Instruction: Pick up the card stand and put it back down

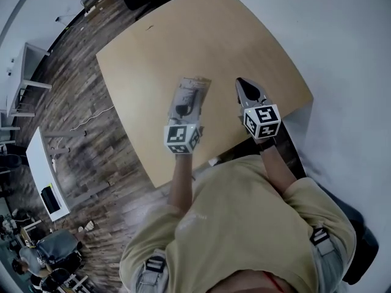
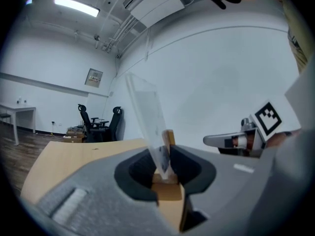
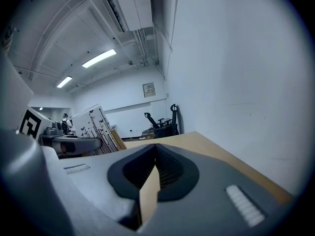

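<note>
The card stand [image 1: 190, 95], a clear panel in a small wooden base, is held over the light wooden table [image 1: 183, 35]. My left gripper [image 1: 185, 111] is shut on it. In the left gripper view the clear panel [image 2: 145, 113] rises tilted between the dark pads [image 2: 134, 173], with the wooden base low between them. My right gripper [image 1: 241, 84] hovers just to the right, apart from the stand. Its jaws [image 3: 156, 149] meet at the tips with nothing between them. The right gripper view shows the left gripper [image 3: 74, 143] and the panel [image 3: 94, 121] off to the left.
The table's near edge [image 1: 201, 163] is close to the person's body, and its right edge runs along a white wall [image 1: 342, 54]. Black office chairs [image 2: 98, 121] stand beyond the far end. White desks [image 1: 46, 163] stand on the wood floor at the left.
</note>
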`<state>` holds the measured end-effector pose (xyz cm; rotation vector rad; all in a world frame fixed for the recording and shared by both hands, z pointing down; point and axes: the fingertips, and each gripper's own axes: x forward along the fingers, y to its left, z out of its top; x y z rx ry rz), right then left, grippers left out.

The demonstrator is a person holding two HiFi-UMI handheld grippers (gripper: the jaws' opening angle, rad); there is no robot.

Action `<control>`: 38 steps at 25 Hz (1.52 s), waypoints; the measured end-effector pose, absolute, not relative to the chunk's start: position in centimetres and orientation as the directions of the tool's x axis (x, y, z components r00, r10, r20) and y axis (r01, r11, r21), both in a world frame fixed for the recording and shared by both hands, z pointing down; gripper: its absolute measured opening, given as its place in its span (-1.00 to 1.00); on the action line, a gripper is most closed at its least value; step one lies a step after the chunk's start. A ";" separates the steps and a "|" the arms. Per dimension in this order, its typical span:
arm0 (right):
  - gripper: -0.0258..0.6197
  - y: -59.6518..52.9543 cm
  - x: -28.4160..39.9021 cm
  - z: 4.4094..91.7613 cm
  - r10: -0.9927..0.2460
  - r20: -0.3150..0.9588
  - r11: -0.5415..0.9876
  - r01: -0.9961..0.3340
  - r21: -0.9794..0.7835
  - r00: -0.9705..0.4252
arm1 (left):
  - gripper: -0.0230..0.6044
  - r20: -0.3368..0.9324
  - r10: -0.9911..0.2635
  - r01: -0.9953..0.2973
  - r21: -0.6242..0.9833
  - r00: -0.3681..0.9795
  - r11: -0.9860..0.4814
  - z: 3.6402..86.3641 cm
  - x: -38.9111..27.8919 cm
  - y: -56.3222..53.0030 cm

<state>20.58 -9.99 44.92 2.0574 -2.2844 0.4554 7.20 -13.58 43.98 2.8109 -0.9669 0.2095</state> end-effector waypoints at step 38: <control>-0.91 -22.2 45.1 61.0 -0.873 0.463 -0.009 -0.943 -0.333 -0.155 | -0.67 0.456 -0.267 -0.289 -0.023 0.849 -0.957 64.3 37.3 -33.5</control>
